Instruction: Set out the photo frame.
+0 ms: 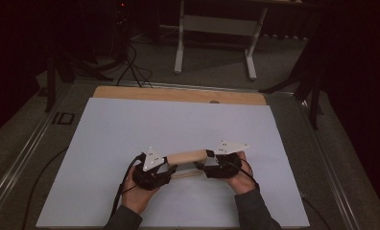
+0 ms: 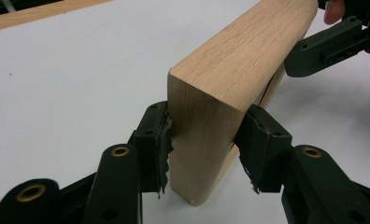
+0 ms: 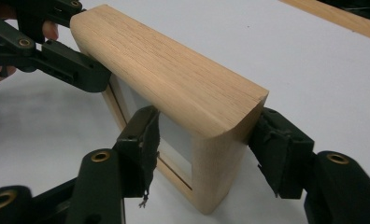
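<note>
A light wooden frame [image 1: 188, 157] with a broad top rail stands on edge on the white sheet [image 1: 178, 120], spanning the space between my two grippers. My left gripper [image 1: 168, 163] is shut on its left end. In the left gripper view both pads [image 2: 160, 140] press the sides of the wood [image 2: 239, 60]. My right gripper [image 1: 209, 162] straddles the other end. In the right gripper view the outer pad [image 3: 267, 140] touches the wood [image 3: 164, 70], while the inner pad [image 3: 148, 140] stands a little off the frame's face, so it is open.
The white sheet covers a wooden tabletop [image 1: 178, 95] whose back edge shows. Beyond it on the floor stand a white table base [image 1: 217, 28], dark stands and cables [image 1: 130, 67]. Both hands rest near the sheet's front edge.
</note>
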A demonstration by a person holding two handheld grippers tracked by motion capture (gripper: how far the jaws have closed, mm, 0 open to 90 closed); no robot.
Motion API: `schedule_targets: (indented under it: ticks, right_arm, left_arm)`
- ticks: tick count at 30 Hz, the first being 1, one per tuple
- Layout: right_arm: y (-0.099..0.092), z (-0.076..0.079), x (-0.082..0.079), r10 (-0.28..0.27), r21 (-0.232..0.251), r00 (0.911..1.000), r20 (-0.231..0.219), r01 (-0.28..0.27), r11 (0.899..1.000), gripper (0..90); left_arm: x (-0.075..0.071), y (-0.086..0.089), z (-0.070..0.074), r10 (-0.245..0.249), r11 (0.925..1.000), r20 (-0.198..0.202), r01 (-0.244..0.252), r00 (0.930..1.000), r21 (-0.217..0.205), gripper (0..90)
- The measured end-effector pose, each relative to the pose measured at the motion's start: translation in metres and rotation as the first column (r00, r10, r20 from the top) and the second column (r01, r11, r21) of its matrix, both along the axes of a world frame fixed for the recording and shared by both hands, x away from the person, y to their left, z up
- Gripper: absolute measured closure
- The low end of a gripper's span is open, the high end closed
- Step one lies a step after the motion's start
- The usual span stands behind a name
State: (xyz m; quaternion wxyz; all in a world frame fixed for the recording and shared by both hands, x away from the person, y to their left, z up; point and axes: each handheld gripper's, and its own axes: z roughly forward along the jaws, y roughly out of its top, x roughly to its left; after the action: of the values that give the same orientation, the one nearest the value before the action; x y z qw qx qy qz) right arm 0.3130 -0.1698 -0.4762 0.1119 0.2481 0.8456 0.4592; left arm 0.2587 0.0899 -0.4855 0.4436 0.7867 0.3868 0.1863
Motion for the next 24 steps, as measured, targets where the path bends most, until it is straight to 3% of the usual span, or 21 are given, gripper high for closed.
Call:
schedule_targets:
  ticks: [16,18,24]
  right_arm:
    - [0.011,0.000,0.002,-0.092,-0.033,0.9948,0.044,0.094,0.995,44.7]
    - [0.012,0.000,0.003,-0.106,-0.034,0.9933,0.046,0.108,0.994,44.7]
    - [0.020,0.000,0.009,-0.151,-0.046,0.9865,0.065,0.154,0.987,44.8]
  left_arm:
    - [0.020,0.000,0.002,-0.023,0.9989,0.027,0.021,0.9994,0.042,54.2]
    - [0.025,0.000,0.001,-0.031,0.9979,0.054,0.028,0.9980,0.058,53.9]
    - [0.038,0.004,-0.001,-0.028,0.9974,0.069,0.023,0.9972,0.069,52.1]
